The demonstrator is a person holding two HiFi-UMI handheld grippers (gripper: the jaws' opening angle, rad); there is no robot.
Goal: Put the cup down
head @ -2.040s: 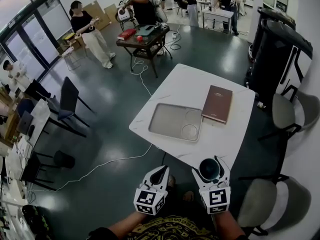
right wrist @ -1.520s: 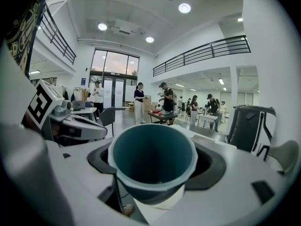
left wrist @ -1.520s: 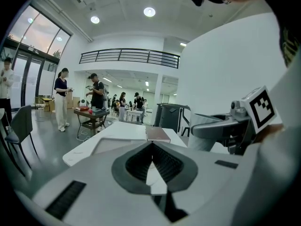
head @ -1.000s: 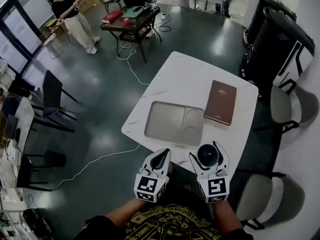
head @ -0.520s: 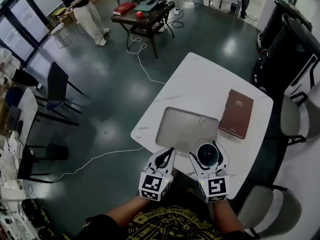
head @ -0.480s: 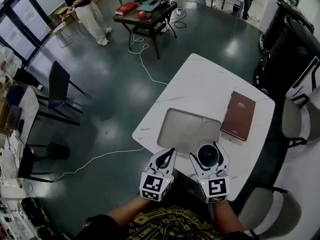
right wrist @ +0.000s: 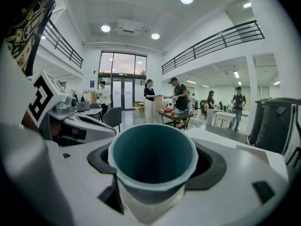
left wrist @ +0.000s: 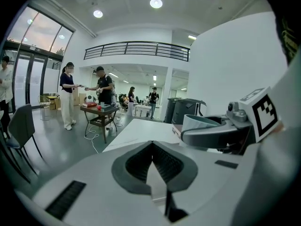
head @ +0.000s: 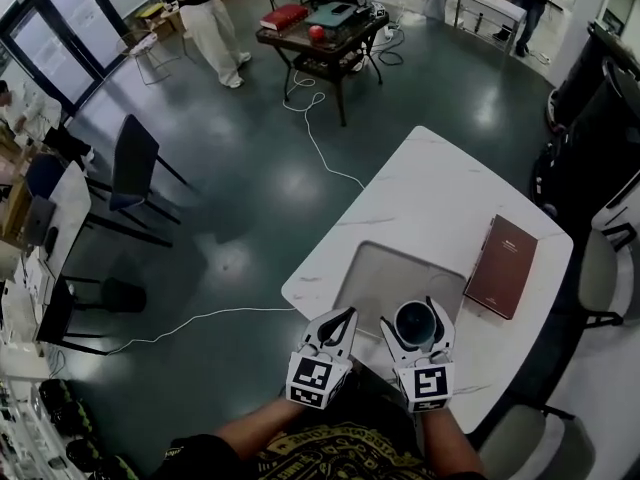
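Note:
A pale cup with a teal inside (head: 416,323) stands upright between the jaws of my right gripper (head: 415,317), which is shut on it. The cup hangs over the near right part of a grey tray (head: 378,265) that lies on the white table (head: 430,183). In the right gripper view the cup (right wrist: 153,161) fills the middle and hides the tray. My left gripper (head: 346,315) is just left of the cup, at the tray's near edge, shut with nothing held. Its jaws (left wrist: 152,145) meet at the tips, and the cup (left wrist: 202,122) shows to their right.
A brown book (head: 510,266) lies on the table to the right of the tray. A grey chair (head: 598,278) stands at the table's right side. A white cable (head: 320,153) runs over the floor towards a dark side table (head: 318,30). People stand far off.
Both grippers have moved forward, from short of the table's near edge to over the tray's near part. The cup stays held in the right gripper. The left jaws stay shut.

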